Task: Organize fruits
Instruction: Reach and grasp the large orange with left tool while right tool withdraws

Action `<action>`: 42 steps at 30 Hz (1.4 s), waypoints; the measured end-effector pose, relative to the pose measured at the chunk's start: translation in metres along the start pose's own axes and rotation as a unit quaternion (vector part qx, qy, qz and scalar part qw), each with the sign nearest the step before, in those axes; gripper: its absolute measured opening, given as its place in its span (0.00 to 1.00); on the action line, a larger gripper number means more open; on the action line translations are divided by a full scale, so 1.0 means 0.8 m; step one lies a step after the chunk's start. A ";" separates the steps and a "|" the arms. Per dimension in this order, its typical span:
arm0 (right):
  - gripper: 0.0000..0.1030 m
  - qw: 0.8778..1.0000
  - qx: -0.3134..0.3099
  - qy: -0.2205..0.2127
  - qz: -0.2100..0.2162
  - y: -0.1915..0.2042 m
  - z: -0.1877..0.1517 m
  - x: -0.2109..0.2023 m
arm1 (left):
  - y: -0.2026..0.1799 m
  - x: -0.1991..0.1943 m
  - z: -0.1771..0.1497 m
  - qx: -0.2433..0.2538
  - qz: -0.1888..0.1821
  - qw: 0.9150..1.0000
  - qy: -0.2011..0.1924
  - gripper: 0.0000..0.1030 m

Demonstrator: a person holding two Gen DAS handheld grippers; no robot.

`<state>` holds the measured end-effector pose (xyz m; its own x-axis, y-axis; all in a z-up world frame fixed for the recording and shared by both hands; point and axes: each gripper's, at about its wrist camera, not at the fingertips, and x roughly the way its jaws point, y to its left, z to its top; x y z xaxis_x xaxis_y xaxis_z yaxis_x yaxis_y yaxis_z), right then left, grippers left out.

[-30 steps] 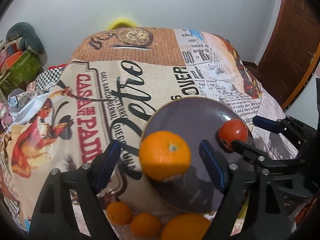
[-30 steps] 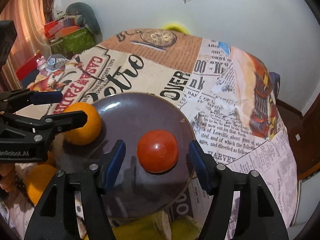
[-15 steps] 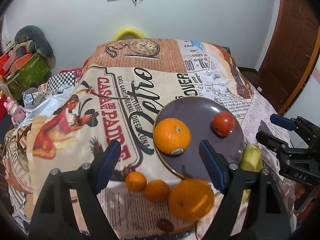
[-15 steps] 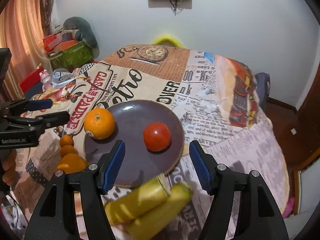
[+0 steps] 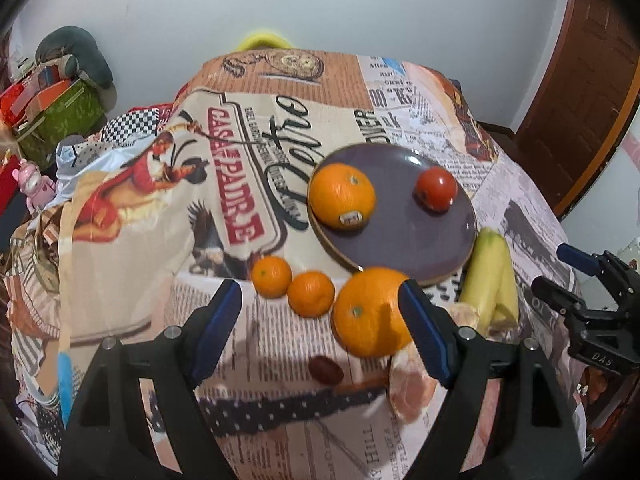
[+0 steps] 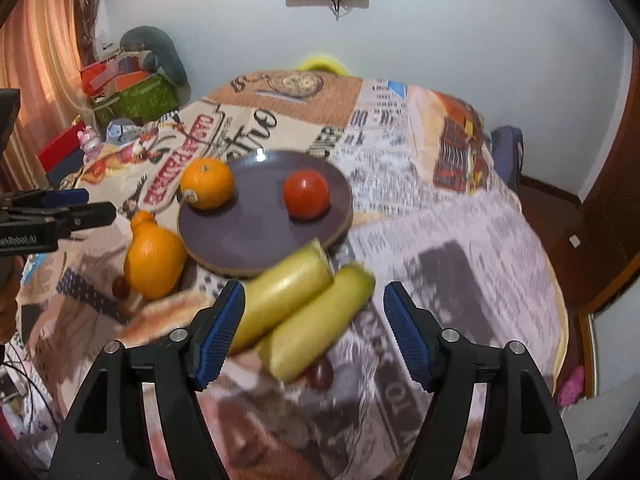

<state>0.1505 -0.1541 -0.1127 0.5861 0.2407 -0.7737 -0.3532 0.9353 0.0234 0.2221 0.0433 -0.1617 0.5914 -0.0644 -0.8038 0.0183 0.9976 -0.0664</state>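
Both my claws have pulled back from the plate (image 5: 404,236) since a second ago; the orange with the sticker (image 5: 342,195) and the tomato (image 5: 436,189), which sat between my fingers then, now lie farther off on that plate, apart from each other. My left claw (image 5: 320,334) hangs wide open and grips nothing. My right claw (image 6: 314,330) has just been spreading its jaws wider and holds nothing either. Just past my left fingers sits a large orange (image 5: 370,312) near the plate's near rim, with two small mandarins (image 5: 292,282) in a row to its left. Two yellow-green bananas (image 6: 298,312) lie side by side beyond my right fingers, at the plate's near right edge. Everything rests on a newspaper-print tablecloth (image 5: 208,168).
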 end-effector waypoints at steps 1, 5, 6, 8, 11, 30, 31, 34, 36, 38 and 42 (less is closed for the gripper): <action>0.67 1.000 0.002 0.005 -0.001 -0.001 -0.005 0.003 | -0.002 0.001 -0.004 0.001 -0.001 1.000 0.003 0.78; 0.67 0.999 0.014 0.028 0.006 -0.002 -0.023 0.016 | -0.009 0.011 -0.017 0.003 -0.006 1.000 0.014 0.78; 0.67 0.999 0.015 0.034 0.007 -0.001 -0.027 0.020 | -0.011 0.014 -0.020 0.003 -0.007 1.000 0.018 0.78; 0.67 0.999 0.012 0.043 0.009 0.003 -0.033 0.027 | -0.016 0.024 -0.028 0.004 -0.009 1.000 0.030 0.78; 0.67 0.998 0.004 0.054 0.012 0.009 -0.039 0.034 | -0.023 0.036 -0.034 0.004 -0.011 0.999 0.040 0.78; 0.51 0.997 0.012 0.062 0.045 0.005 -0.039 0.050 | -0.048 0.071 -0.031 -0.010 -0.002 0.999 0.048 0.78; 0.51 0.997 0.013 0.059 0.046 0.004 -0.038 0.048 | -0.047 0.072 -0.030 -0.013 -0.002 0.999 0.049 0.78; 0.49 0.998 0.018 0.049 0.046 -0.001 -0.036 0.039 | -0.041 0.076 -0.029 -0.029 -0.018 0.998 0.053 0.73; 0.46 0.998 0.023 0.041 0.047 -0.007 -0.034 0.031 | -0.041 0.077 -0.029 -0.034 -0.030 0.998 0.054 0.67; 0.43 0.998 0.027 0.033 0.047 -0.014 -0.032 0.024 | -0.044 0.076 -0.030 -0.031 -0.028 0.998 0.053 0.65; 0.38 0.998 0.031 0.021 0.043 -0.028 -0.029 0.011 | -0.045 0.075 -0.031 -0.030 -0.029 0.998 0.052 0.64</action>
<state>0.1463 -0.1791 -0.1347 0.5238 0.3114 -0.7929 -0.3547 0.9260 0.1294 0.2372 0.0026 -0.2221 0.5035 -0.1267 -0.8546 0.0001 0.9892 -0.1466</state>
